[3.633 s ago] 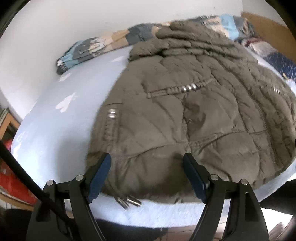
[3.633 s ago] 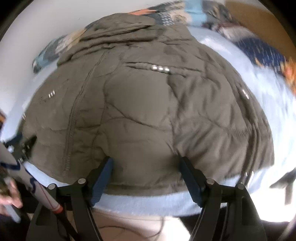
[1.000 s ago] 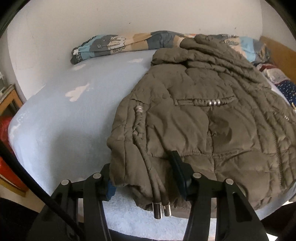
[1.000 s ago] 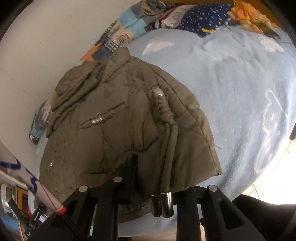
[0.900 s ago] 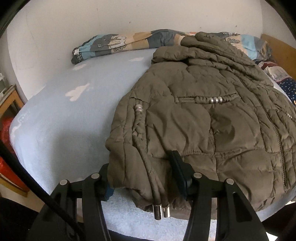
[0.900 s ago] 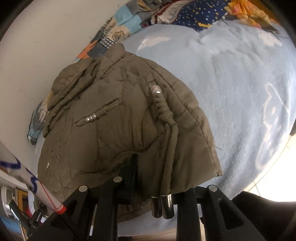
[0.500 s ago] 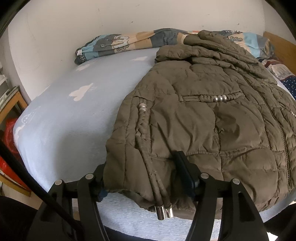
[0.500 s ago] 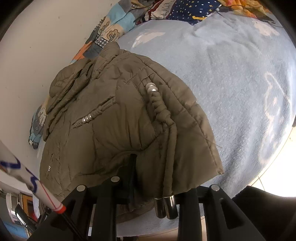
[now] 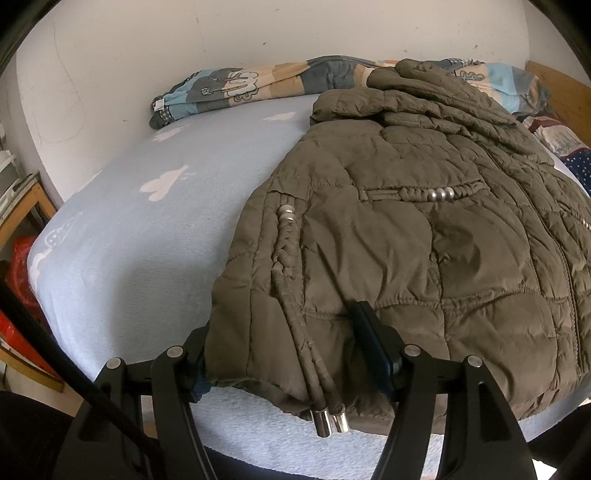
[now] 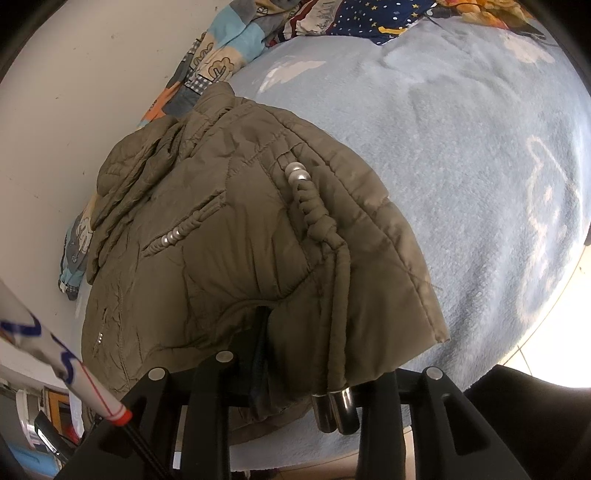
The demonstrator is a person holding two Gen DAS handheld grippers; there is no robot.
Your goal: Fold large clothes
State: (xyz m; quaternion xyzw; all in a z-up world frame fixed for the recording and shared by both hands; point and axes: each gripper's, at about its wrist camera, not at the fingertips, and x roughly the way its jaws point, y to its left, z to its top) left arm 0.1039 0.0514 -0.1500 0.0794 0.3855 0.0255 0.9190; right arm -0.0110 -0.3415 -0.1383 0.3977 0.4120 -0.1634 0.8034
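An olive quilted jacket (image 9: pixel 424 236) lies spread on a light blue bed (image 9: pixel 129 229), hood toward the wall. My left gripper (image 9: pixel 291 354) is shut on the jacket's left bottom hem corner, with braided drawcords and metal tips (image 9: pixel 330 421) hanging between the fingers. In the right wrist view the jacket (image 10: pixel 221 229) fills the left half. My right gripper (image 10: pixel 325 354) is shut on the jacket's right bottom hem corner; metal cord tips (image 10: pixel 334 410) hang between its fingers. Both corners are lifted slightly off the bed.
A patterned quilt (image 9: pixel 258 86) lies rolled along the wall behind the jacket. More bedding (image 10: pixel 388 18) lies at the bed's far end. A wooden shelf (image 9: pixel 22 210) stands left of the bed. Bare blue sheet (image 10: pixel 480 166) stretches right of the jacket.
Both grippers went from open at the hem to shut on its corners. Over the last second they lifted and drew the hem slightly, with the cords hanging down.
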